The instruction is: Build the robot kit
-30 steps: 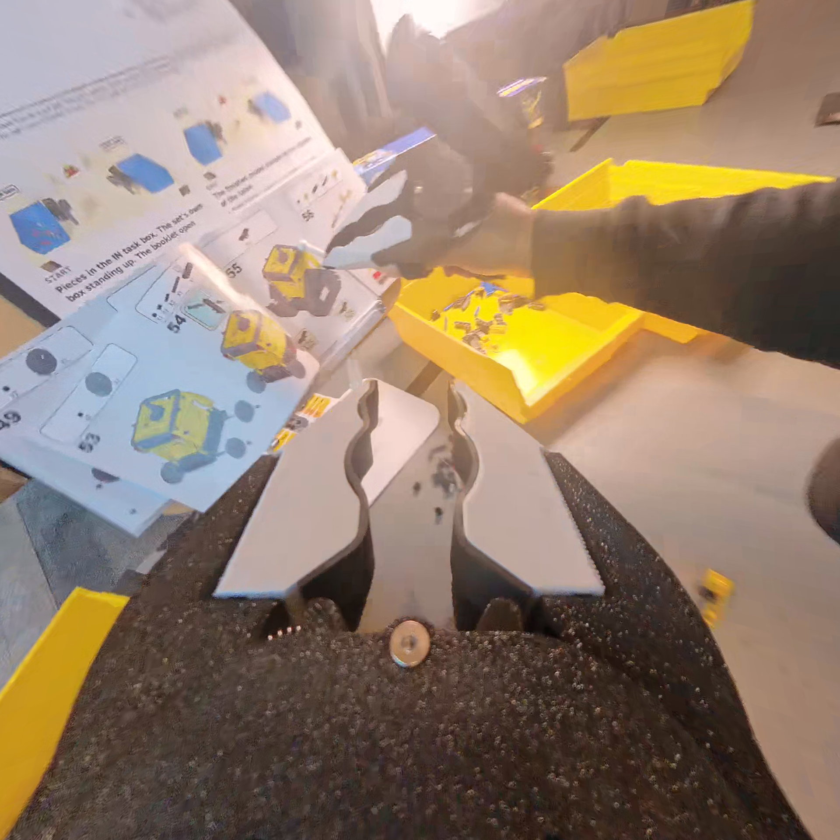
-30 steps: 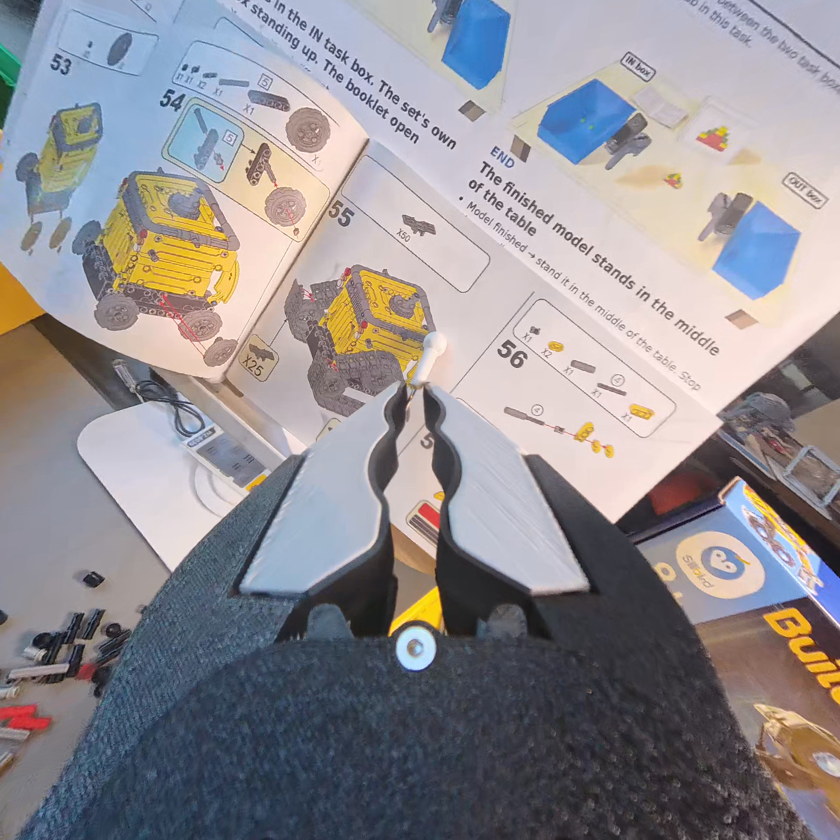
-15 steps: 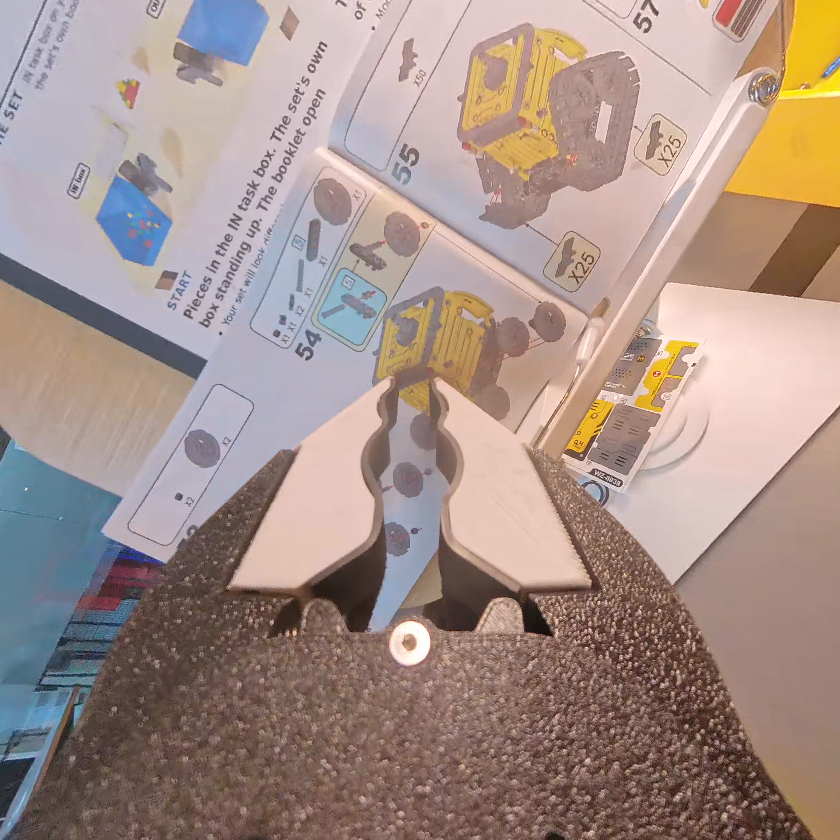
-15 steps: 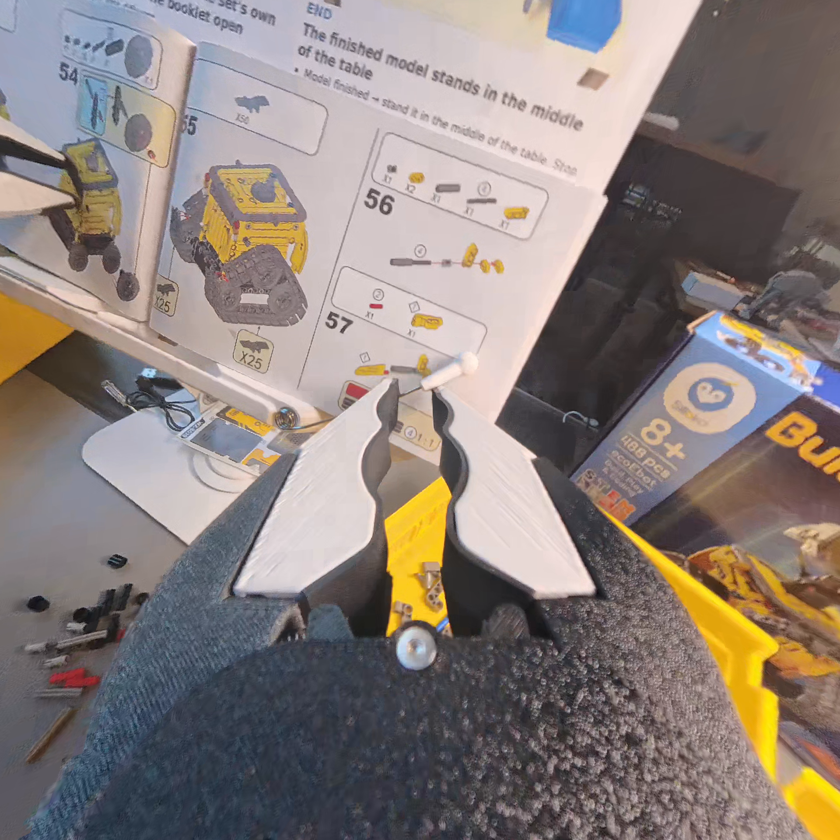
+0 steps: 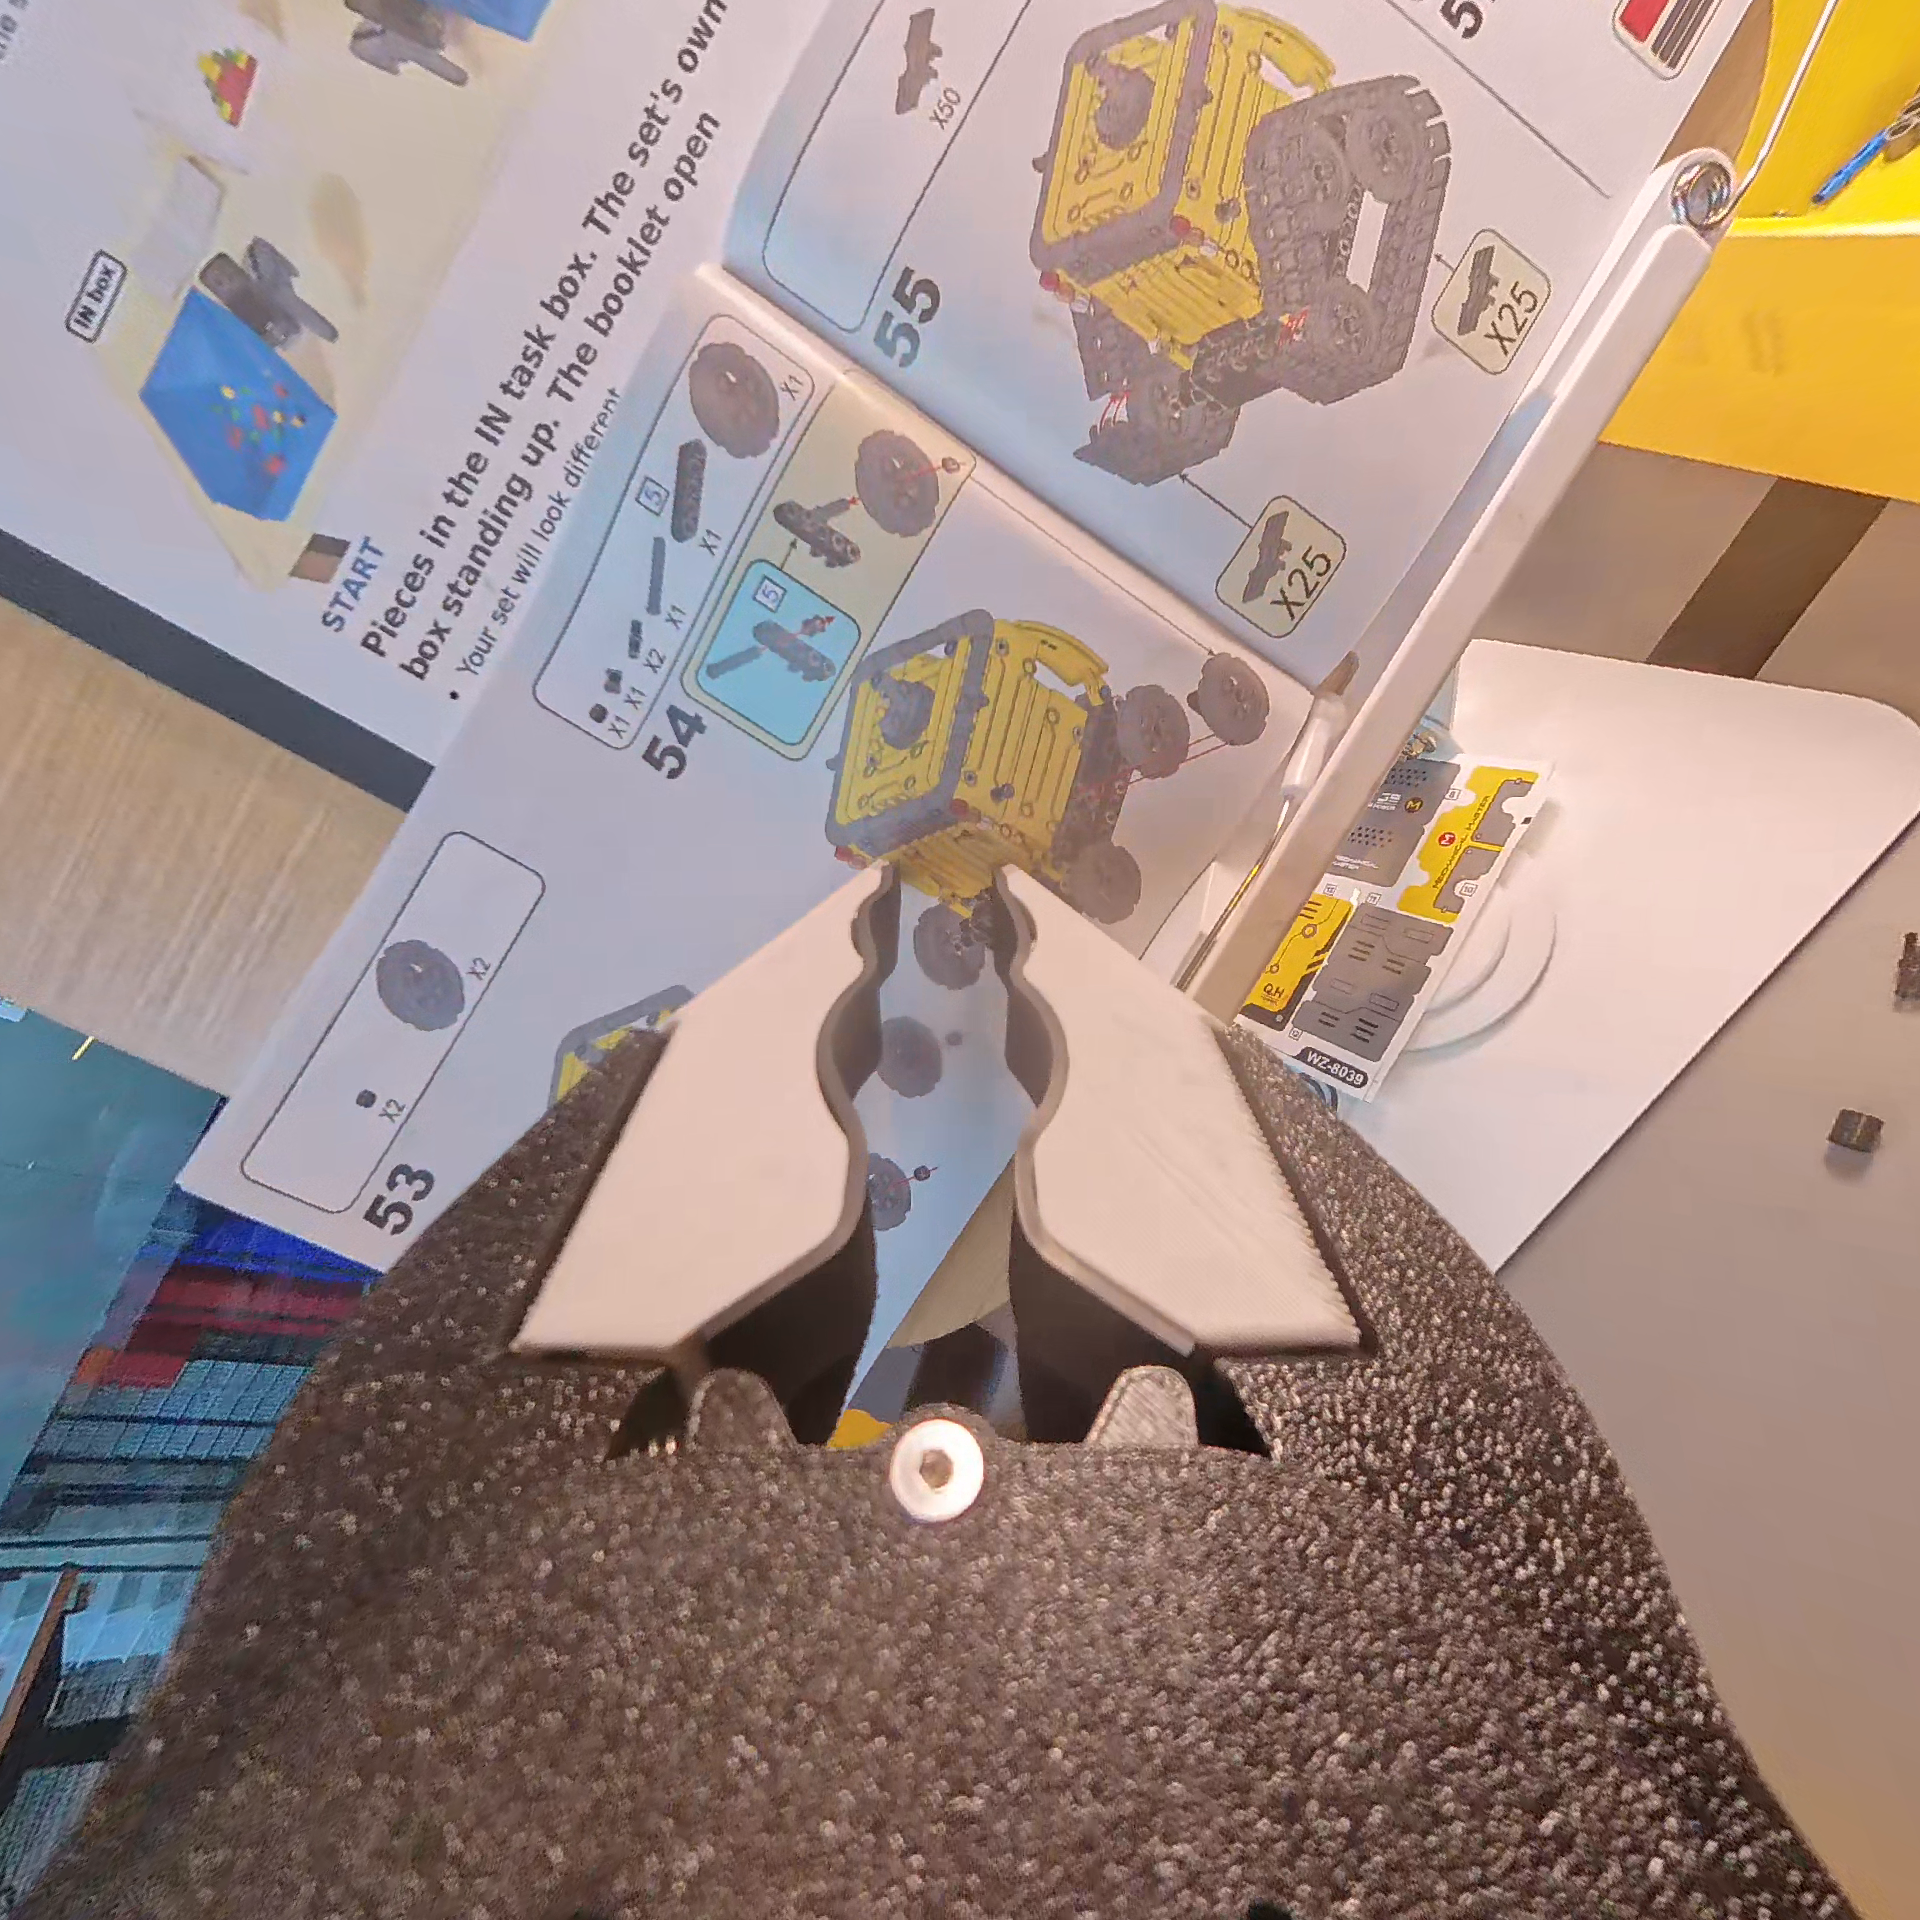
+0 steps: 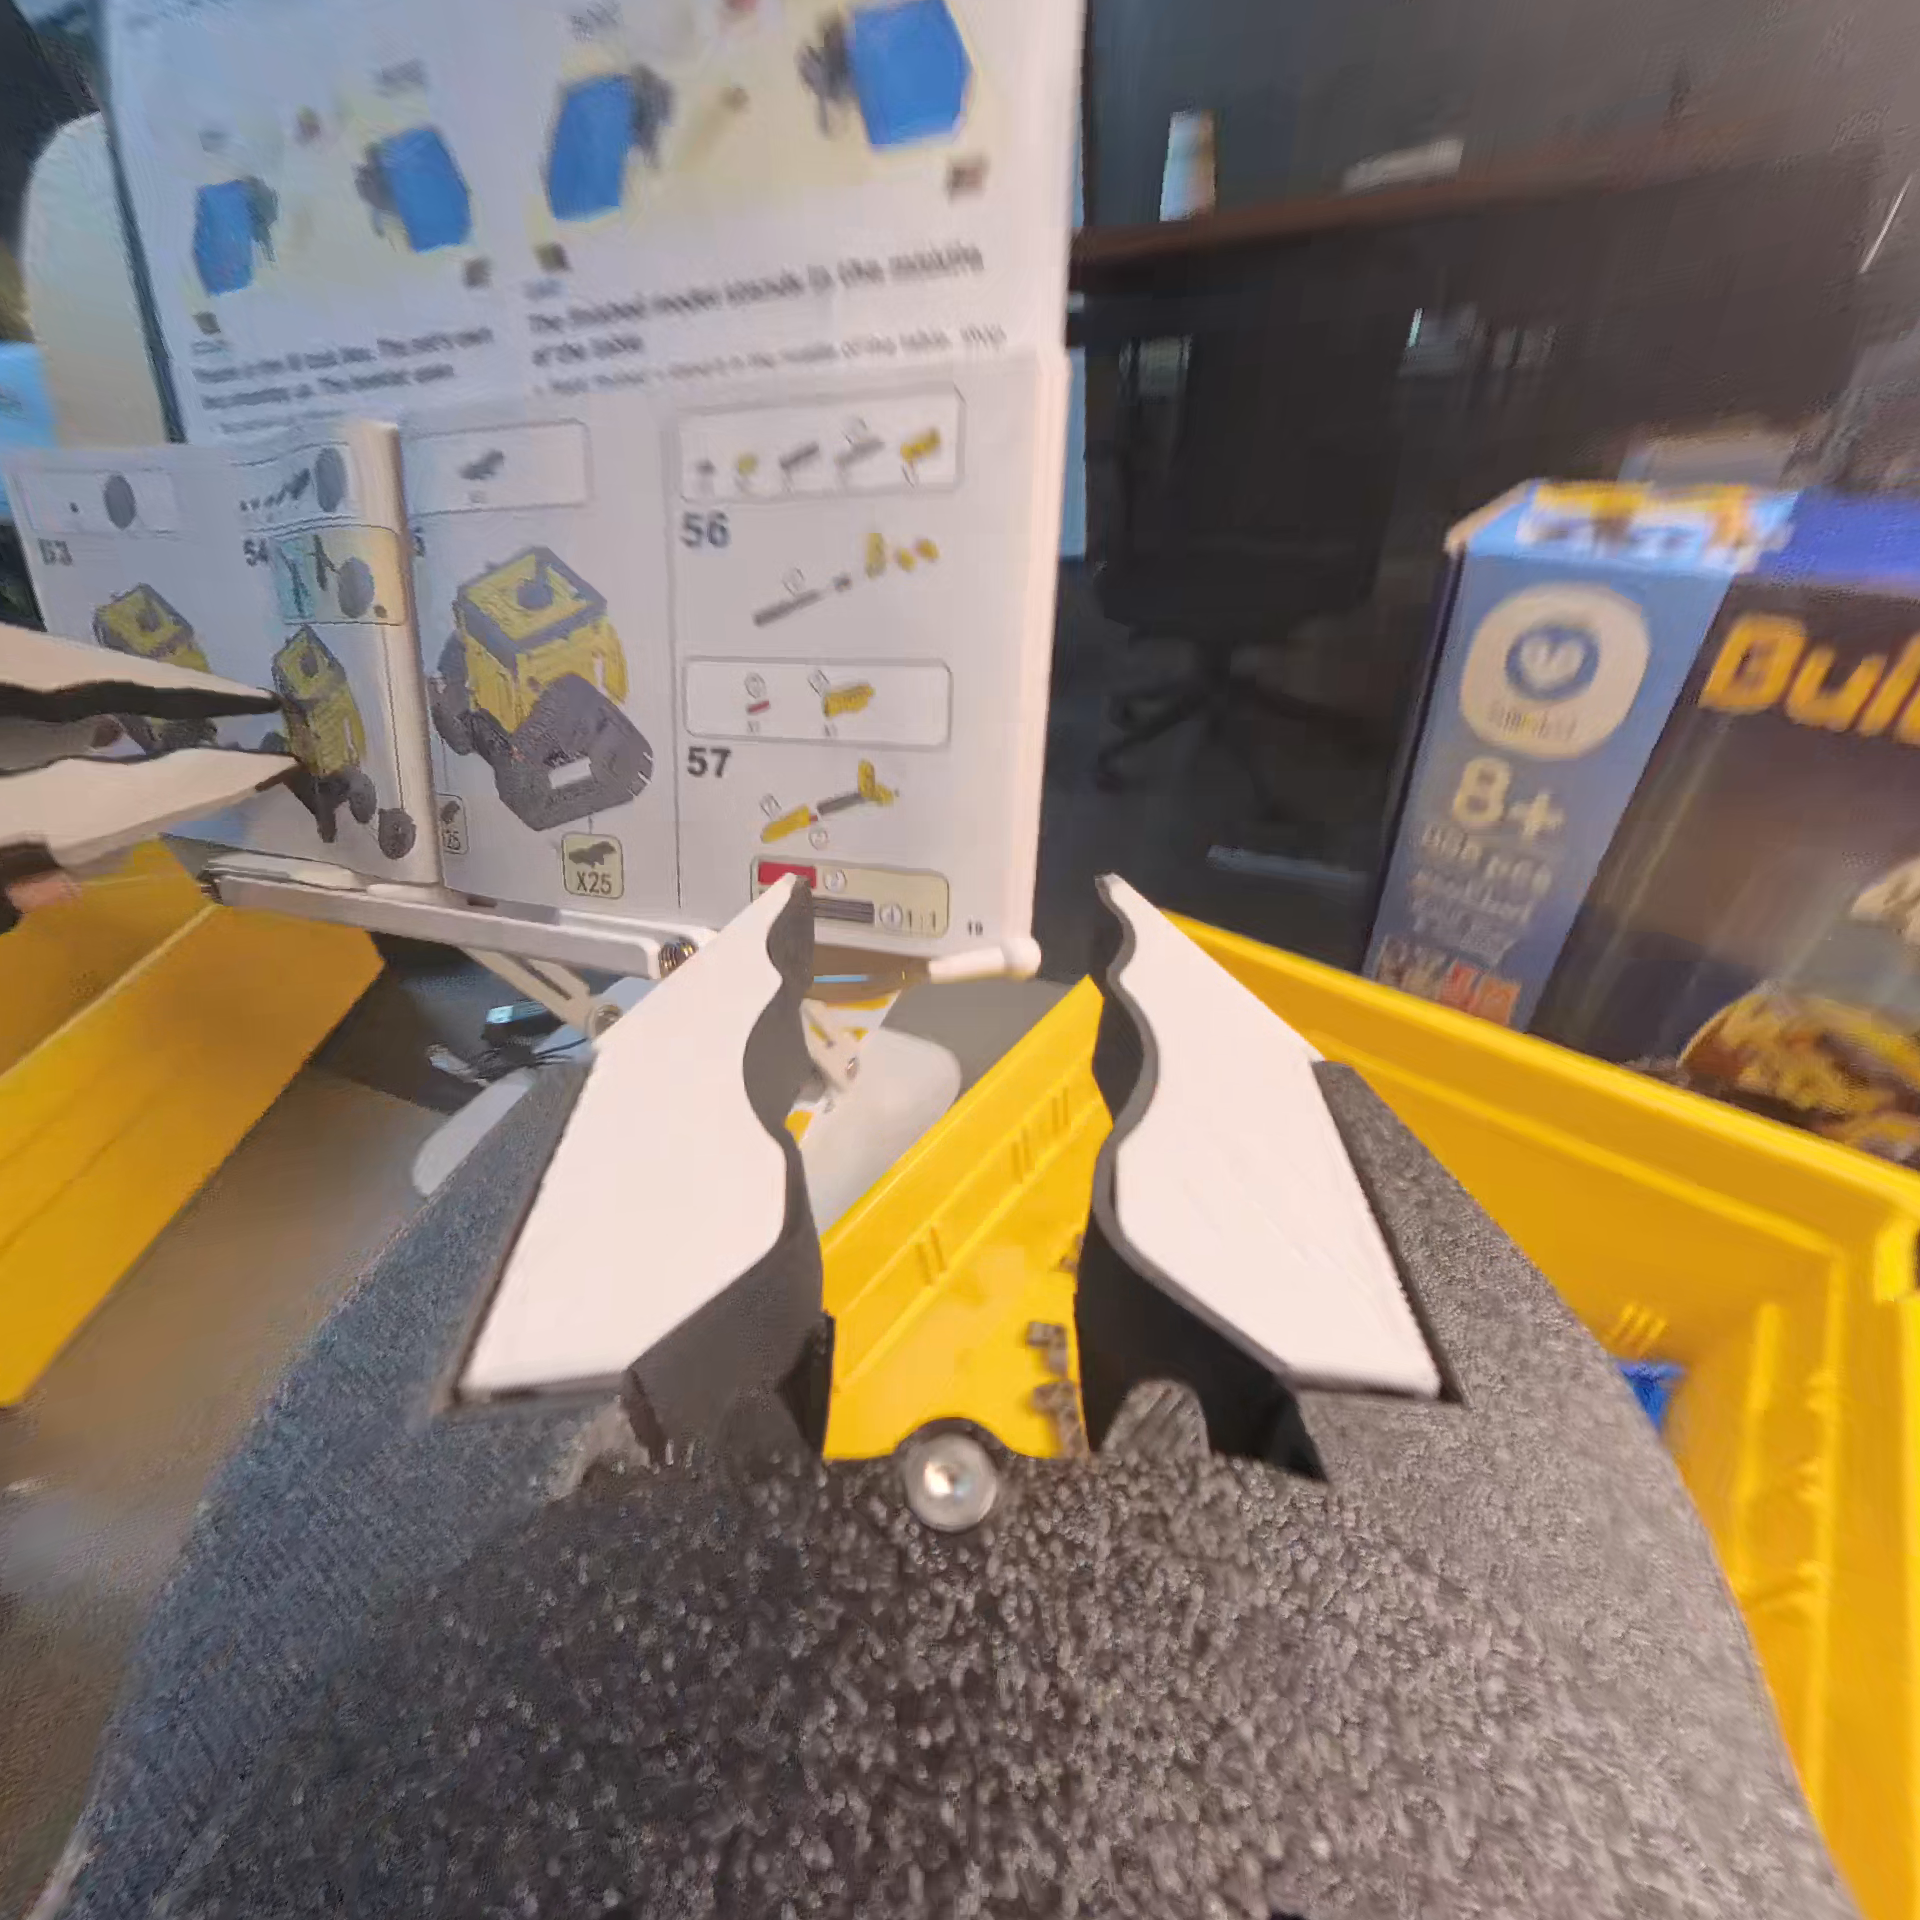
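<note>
An open instruction booklet [image 5: 1039, 540] stands on a white stand [image 5: 1558, 343]; it also shows in the right wrist view [image 6: 582, 665]. My left gripper [image 5: 945, 883] has its jaws a narrow gap apart, tips against the booklet's left page at the drawing of a yellow model. It holds nothing that I can see. It shows from the side in the right wrist view [image 6: 275, 732]. My right gripper [image 6: 951, 899] is wide open and empty, in front of the booklet's lower right corner and above a yellow bin [image 6: 1558, 1143].
A large printed sheet [image 6: 623, 208] stands behind the booklet. A sticker sheet [image 5: 1382, 914] lies on the stand's white base [image 5: 1662, 935]. A blue and dark product box [image 6: 1662, 779] stands at the right. Another yellow bin [image 6: 135, 1091] is at the left. Small dark parts [image 5: 1855, 1127] lie on the grey table. My right fingertips sit around 25 centimeters from my left ones.
My left gripper swung from the table to the booklet's left page and its jaws narrowed. My right gripper drew back from the right page, dropped lower and opened wide.
</note>
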A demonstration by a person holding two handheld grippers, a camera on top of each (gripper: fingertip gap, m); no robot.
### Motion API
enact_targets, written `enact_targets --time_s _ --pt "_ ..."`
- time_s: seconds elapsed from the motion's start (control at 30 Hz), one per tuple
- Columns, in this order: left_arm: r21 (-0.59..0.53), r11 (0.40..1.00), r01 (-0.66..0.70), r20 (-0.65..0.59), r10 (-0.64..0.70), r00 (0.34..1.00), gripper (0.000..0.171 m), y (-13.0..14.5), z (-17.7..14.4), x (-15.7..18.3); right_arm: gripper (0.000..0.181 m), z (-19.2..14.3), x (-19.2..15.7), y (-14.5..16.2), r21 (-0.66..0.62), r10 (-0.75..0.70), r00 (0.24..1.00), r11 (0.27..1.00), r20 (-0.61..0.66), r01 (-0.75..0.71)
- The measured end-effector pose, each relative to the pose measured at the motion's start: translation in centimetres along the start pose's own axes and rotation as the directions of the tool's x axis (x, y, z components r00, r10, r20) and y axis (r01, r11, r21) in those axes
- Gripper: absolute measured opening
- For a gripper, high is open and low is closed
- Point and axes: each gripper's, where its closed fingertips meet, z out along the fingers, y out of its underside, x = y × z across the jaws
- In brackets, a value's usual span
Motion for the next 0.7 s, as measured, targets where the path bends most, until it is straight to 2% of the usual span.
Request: enact_targets --time_s 0.07,0.17,0.23,0.3,0.43,0.6,0.67,0.7 --pt "0.012 1.000 0.005 -0.001 -0.005 1.000 0.016 0.0 0.0 0.0 0.054 0.1 -1.7 -2.1 0.054 -0.212 0.977 0.976 -0.025 0.213" --pt "0.027 0.999 0.044 -0.004 -0.044 0.999 0.016 -0.1 -0.1 0.0 0.072 2.3 -4.4 -3.9 0.057 -0.450 0.891 0.889 -0.064 0.454" --pt "0.032 0.997 0.068 -0.008 -0.068 0.998 0.016 -0.1 -0.1 0.0 0.096 4.8 -5.1 -3.7 0.026 -0.472 0.880 0.880 -0.055 0.474" --pt "0.032 0.996 0.080 -0.011 -0.080 0.997 0.017 -0.1 -0.2 0.0 0.110 7.0 -4.9 -2.2 -0.046 -0.445 0.895 0.895 -0.033 0.443" --pt "0.036 0.995 0.092 -0.028 -0.091 0.995 0.018 0.3 -0.4 0.2 0.100 7.6 -5.1 -2.3 -0.015 -0.441 0.893 0.897 -0.092 0.441" --pt "0.057 0.988 0.143 -0.045 -0.141 0.989 0.017 0.2 -0.4 0.2 0.047 7.3 -6.5 -1.7 0.012 -0.486 0.873 0.873 -0.036 0.487" --pt "0.059 0.985 0.162 -0.052 -0.159 0.986 0.017 0.2 -0.4 0.2 0.044 7.0 -6.6 -1.9 0.016 -0.487 0.873 0.873 -0.016 0.487" --pt "0.060 0.984 0.167 -0.056 -0.164 0.985 0.018 0.2 -0.5 0.2 0.058 6.8 -6.2 -2.6 0.039 -0.478 0.878 0.877 -0.030 0.479"
